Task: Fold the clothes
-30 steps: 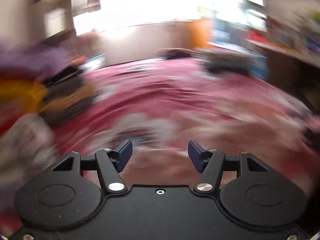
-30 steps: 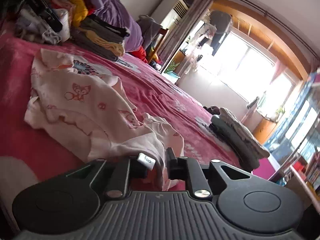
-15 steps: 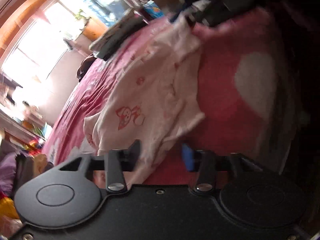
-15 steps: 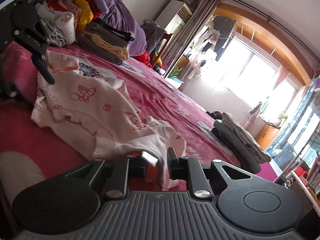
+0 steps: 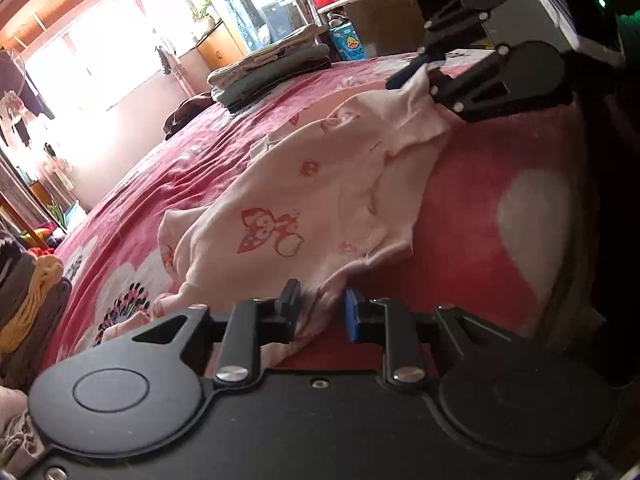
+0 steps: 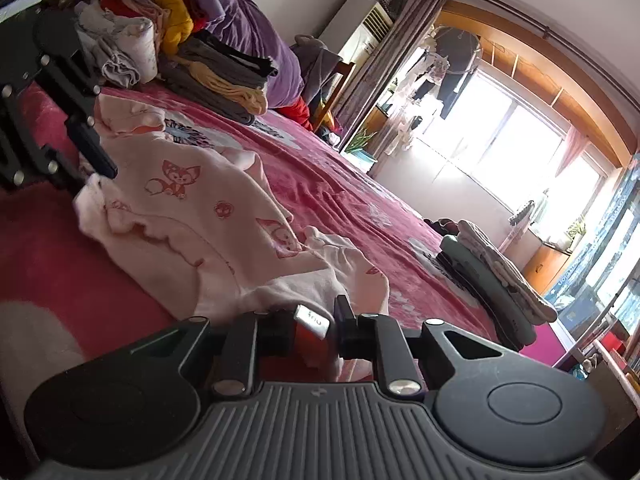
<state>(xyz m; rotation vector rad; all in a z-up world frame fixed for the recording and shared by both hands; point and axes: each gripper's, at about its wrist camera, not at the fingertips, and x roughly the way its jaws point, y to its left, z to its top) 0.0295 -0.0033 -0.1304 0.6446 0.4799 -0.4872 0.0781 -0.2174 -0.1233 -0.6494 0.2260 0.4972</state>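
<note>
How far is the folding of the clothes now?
Done: a folded stack lies far down the bed. In hand: both claws, left and right, pinch opposite ends of the pink garment, which is unfolded. Left: folding it, then the heap.

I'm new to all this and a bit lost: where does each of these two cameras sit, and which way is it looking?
Left wrist view: sits on the left tongs, looking along the bed across the pink garment to the right tongs.
Right wrist view: sits on the right tongs, facing back toward the left tongs.
Shared: the garment, the red bedspread, a folded stack, the window. No hand shows.
</note>
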